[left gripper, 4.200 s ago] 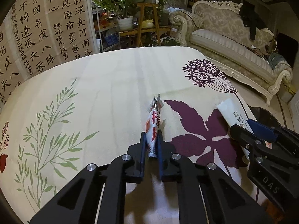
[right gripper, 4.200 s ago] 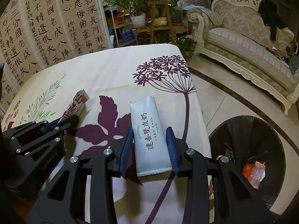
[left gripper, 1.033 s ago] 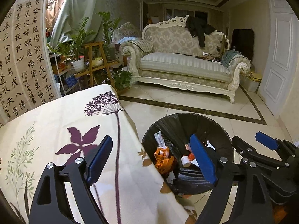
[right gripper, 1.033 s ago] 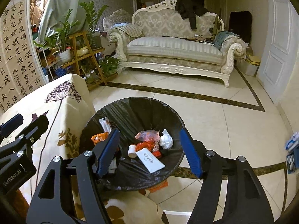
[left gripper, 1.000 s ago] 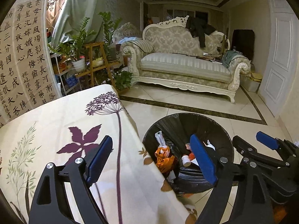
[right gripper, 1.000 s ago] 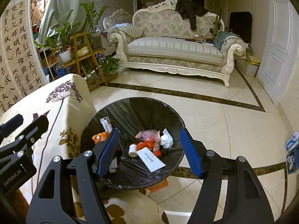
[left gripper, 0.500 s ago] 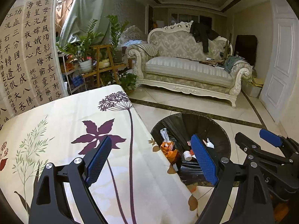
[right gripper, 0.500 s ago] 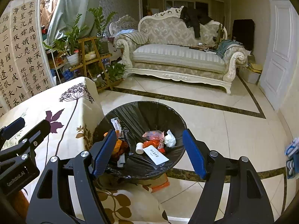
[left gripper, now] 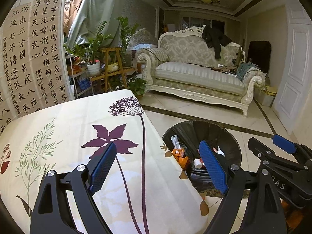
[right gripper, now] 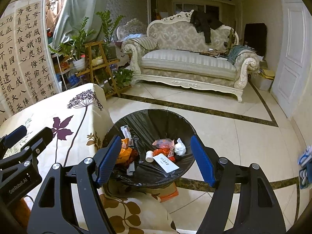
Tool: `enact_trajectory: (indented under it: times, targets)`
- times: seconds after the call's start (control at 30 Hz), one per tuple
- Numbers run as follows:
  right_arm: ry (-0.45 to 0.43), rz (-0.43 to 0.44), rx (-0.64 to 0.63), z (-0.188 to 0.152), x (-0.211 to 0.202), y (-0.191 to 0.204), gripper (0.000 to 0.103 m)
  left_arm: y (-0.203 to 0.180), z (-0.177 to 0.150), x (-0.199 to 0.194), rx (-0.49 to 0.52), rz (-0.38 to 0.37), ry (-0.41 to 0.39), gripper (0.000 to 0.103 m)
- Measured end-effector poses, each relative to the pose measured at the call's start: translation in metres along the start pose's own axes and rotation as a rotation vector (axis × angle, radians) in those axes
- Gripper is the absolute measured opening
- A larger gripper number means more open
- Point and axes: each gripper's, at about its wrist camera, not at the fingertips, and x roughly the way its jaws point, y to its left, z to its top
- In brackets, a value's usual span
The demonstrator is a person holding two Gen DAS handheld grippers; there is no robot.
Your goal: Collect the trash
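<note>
Both wrappers had left the floral tablecloth (left gripper: 78, 120) and lay in the black-lined round bin (right gripper: 167, 120). Left gripper (left gripper: 158, 165) and right gripper (right gripper: 154, 156) stood spread, empty.

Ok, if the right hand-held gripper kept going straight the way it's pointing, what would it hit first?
Probably the trash bin: the right hand-held gripper, open and empty, frames its black liner and the white packet lying among the wrappers inside. Depth is hard to judge.

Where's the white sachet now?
In the right wrist view, the white sachet lies inside the black-lined bin, right of the small white cup.
</note>
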Motion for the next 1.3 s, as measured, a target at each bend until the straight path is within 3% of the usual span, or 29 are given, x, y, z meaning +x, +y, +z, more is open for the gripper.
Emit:
enact_trajectory:
  times: [1.3]
  targets:
    - [0.001,0.001,0.002,-0.0004,-0.0002,-0.0007,0.072,0.0006,-0.0023,-0.0004,0.015,0.011,-0.009,0.084]
